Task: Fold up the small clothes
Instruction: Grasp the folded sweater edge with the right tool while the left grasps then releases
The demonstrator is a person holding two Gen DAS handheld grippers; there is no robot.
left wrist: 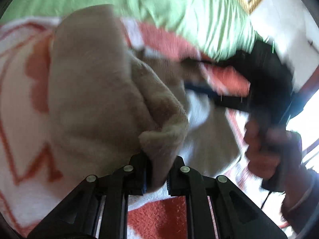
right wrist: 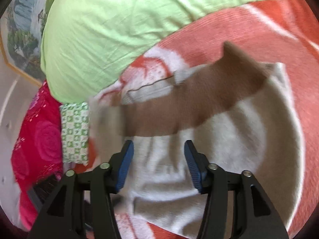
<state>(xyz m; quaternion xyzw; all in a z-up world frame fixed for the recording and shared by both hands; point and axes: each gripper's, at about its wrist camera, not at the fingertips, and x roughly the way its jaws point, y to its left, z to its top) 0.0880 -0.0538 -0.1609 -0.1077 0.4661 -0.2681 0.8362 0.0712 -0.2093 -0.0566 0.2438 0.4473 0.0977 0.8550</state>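
While the left hand-held gripper (left wrist: 157,171) pinches a beige garment (left wrist: 95,91) lifted above the orange-and-white blanket (left wrist: 18,91) for folding, the right hand-held gripper (right wrist: 158,163) gapes empty.

A bedroom in a home is indicated by a green pillow (right wrist: 103,29), an orange-and-white blanket (right wrist: 249,23) and a framed landscape picture (right wrist: 22,29).

One beige garment (left wrist: 95,91), one orange-and-white blanket (right wrist: 249,23), one green pillow (right wrist: 111,29), two grippers.
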